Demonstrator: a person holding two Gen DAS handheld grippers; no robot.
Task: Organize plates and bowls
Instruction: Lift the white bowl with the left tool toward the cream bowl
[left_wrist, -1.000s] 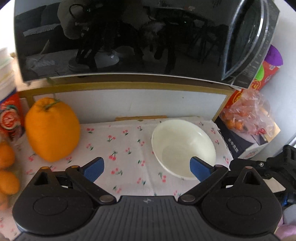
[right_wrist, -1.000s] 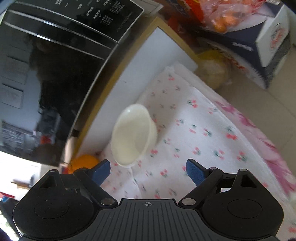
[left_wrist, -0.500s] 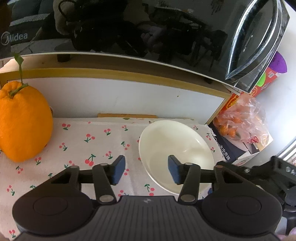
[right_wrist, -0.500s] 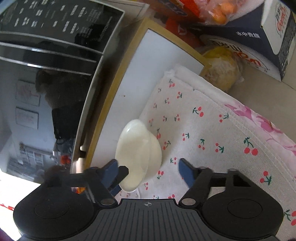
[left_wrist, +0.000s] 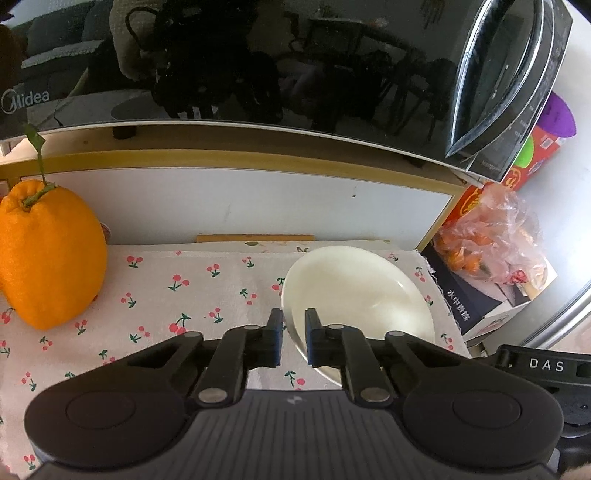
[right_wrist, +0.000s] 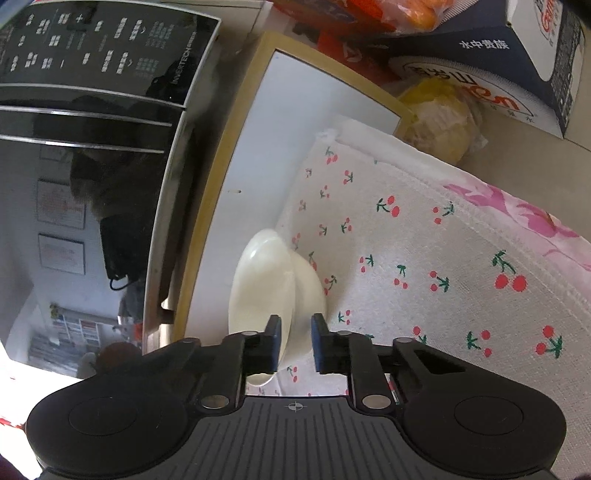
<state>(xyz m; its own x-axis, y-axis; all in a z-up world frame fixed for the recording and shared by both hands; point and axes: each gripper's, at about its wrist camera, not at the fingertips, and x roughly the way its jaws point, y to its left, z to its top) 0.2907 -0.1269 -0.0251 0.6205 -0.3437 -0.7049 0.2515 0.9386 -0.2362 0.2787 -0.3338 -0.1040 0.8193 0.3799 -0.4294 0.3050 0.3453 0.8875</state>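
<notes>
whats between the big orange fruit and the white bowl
Only bare cherry-print cloth lies between the orange fruit and the bowl, seen in the left wrist view; the left gripper sits at the bowl's near rim.

Both wrist views look closely along their jaws, sharing the bowl (left_wrist: 356, 299) from adjacent sides.

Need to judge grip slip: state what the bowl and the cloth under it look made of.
Bowl: likely glazed ceramic, possibly melamine; cream, smooth, with soft glossy highlights inside. Cloth: woven cotton-like fabric, matte, visible weave and a stitched hem, printed with red cherries.
</notes>
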